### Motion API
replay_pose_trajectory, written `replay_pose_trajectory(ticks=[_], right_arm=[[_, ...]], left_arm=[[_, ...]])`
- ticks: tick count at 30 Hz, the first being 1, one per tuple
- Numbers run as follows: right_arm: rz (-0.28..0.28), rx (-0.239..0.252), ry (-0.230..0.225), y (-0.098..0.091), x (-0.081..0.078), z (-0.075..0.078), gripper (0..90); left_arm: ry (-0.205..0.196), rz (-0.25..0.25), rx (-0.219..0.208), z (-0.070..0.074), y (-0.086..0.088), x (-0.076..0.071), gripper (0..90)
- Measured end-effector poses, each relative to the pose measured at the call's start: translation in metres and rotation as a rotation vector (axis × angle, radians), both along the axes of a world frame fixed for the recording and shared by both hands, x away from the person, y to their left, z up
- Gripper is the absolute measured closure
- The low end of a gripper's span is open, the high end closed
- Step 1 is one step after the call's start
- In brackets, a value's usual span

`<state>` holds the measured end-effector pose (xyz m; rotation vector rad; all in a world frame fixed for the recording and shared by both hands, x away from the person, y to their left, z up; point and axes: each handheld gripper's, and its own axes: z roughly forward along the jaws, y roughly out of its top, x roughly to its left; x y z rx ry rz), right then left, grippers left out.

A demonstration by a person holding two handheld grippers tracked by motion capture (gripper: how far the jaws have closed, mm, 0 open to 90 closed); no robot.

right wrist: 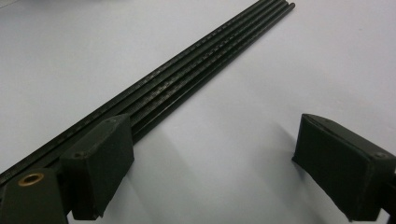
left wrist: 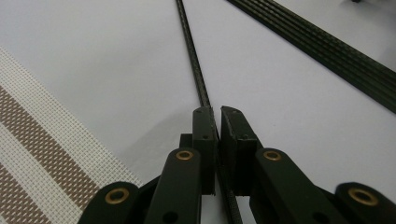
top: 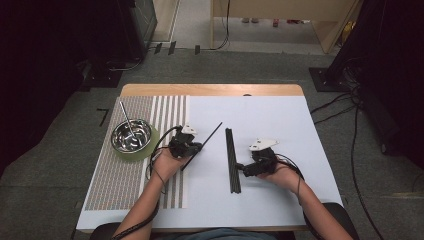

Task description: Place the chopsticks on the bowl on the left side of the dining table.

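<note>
A single thin black rod [top: 202, 145] lies slanted on the white sheet, and my left gripper [top: 194, 148] is shut on it near its middle. In the left gripper view the rod [left wrist: 191, 51] passes between the two closed jaws of that gripper [left wrist: 218, 114] and runs away up the picture. A bundle of several black rods [top: 231, 160] lies side by side in the middle of the table. My right gripper [top: 243, 168] stands open just right of the bundle's near half. In the right gripper view its left jaw sits beside the bundle [right wrist: 201, 60], with nothing inside the right gripper [right wrist: 215, 128].
A steel bowl [top: 131, 136] with a metal stick in it rests on a green mat at the left, on a striped woven placemat [top: 120, 175]. The white sheet [top: 270, 115] covers the rest of the table. Cables and dark stands lie on the floor around.
</note>
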<state>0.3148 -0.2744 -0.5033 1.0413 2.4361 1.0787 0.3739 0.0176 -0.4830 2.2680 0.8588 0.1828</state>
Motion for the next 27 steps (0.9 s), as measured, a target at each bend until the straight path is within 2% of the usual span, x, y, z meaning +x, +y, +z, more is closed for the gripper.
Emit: replay_pose_trajectory(ticks=[2, 4, 11, 16, 20, 24, 27], right_arm=[[0.000, 0.000, 0.000, 0.000, 0.000, 0.000, 11.4], [0.000, 0.000, 0.000, 0.000, 0.000, 0.000, 11.4], [0.000, 0.000, 0.001, 0.000, 0.000, 0.000, 11.4], [0.000, 0.001, 0.001, 0.000, 0.000, 0.000, 11.4], [0.000, 0.001, 0.001, 0.000, 0.000, 0.000, 11.4], [0.000, 0.000, 0.001, 0.000, 0.000, 0.000, 11.4], [-0.001, 0.000, 0.001, 0.000, 0.000, 0.000, 11.4]], left_arm=[[-0.019, 0.001, 0.019, 0.000, -0.002, -0.002, 84.8], [-0.022, 0.005, 0.025, 0.000, -0.003, -0.003, 84.8], [0.002, -0.017, 0.036, 0.003, 0.002, -0.002, 86.3], [-0.016, -0.014, 0.068, 0.004, 0.007, -0.002, 86.5], [-0.020, -0.002, 0.054, 0.003, 0.012, 0.000, 86.3], [-0.040, 0.002, 0.064, 0.002, 0.010, -0.002, 85.9], [-0.053, 0.010, 0.054, 0.000, 0.011, -0.004, 85.8]])
